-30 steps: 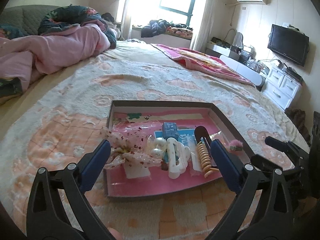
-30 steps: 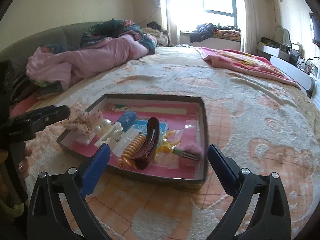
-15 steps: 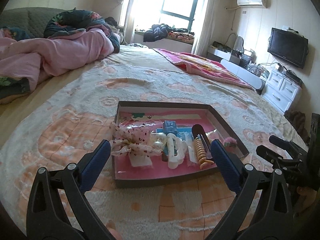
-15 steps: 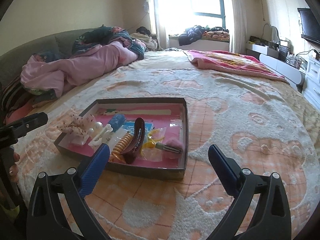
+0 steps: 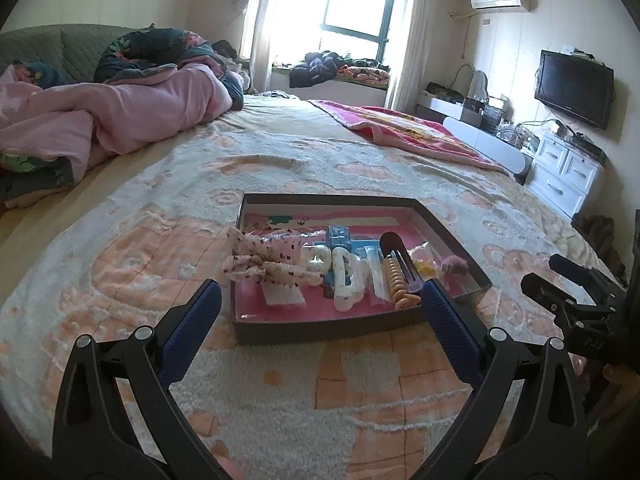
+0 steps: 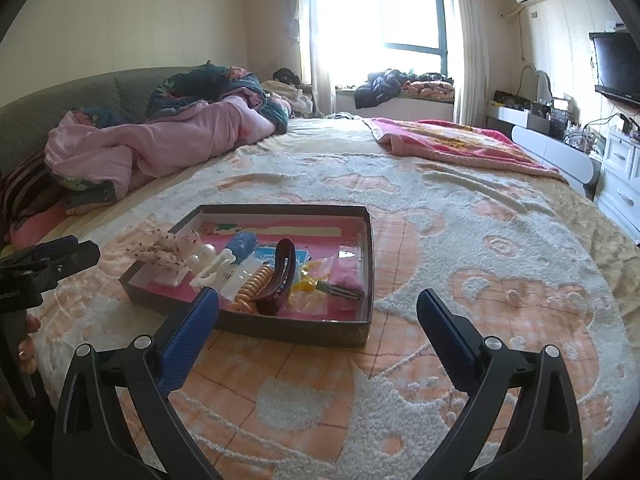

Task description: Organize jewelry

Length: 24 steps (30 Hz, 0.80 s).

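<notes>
Both my tongs gape empty, pulled back from the tray (image 5: 440, 232) of hair things on the bed.

The small clear packets inside the tray are too jumbled to identify, and my left tongs (image 5: 318, 308) cover its near corners. A second ago I was closer; now my right tongs (image 6: 318, 312) hang short of its near wall. In the tray, the brown claw clip (image 6: 280, 276) lies beside the orange coil tie (image 6: 252, 284), with the dotted bow (image 5: 264, 264) at its left edge. Beyond it, the fleecy blanket (image 6: 460, 240) runs to a pink quilt (image 5: 132, 116) and bright window (image 5: 352, 0).

Blanketed bed (image 5: 280, 380) bearing tray (image 5: 320, 326)
</notes>
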Each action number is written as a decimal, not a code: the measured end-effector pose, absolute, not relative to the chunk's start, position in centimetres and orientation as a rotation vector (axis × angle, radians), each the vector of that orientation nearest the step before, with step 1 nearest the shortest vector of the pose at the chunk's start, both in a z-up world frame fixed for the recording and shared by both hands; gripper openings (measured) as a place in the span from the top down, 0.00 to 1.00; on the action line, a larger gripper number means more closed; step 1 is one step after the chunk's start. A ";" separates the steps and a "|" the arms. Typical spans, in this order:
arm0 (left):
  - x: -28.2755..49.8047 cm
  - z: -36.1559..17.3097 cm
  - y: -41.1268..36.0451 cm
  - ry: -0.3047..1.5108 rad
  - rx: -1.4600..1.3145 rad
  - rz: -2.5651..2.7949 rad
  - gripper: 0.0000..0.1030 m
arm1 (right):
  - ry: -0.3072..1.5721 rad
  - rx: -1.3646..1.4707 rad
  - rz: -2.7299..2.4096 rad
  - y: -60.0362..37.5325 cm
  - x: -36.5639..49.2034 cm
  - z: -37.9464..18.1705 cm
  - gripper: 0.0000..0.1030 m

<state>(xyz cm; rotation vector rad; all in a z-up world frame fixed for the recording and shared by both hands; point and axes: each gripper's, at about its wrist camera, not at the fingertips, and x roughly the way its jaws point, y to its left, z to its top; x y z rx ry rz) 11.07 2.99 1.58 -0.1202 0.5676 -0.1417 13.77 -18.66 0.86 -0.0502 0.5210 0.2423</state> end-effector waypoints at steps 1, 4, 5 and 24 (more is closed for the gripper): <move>10.9 1.5 3.0 0.564 -0.121 -0.138 0.11 | 0.514 -0.060 0.238 -18.5 13.3 0.7 0.06; 10.2 1.3 3.1 0.556 -0.129 -0.137 0.11 | 0.501 -0.078 0.234 -18.1 12.5 0.4 0.06; 10.1 1.3 3.1 0.554 -0.129 -0.134 0.11 | 0.495 -0.081 0.231 -18.1 12.3 0.3 0.06; 6.9 -0.4 1.8 0.544 -0.104 -0.123 0.11 | 0.428 -0.057 0.197 -18.3 9.1 -0.7 0.06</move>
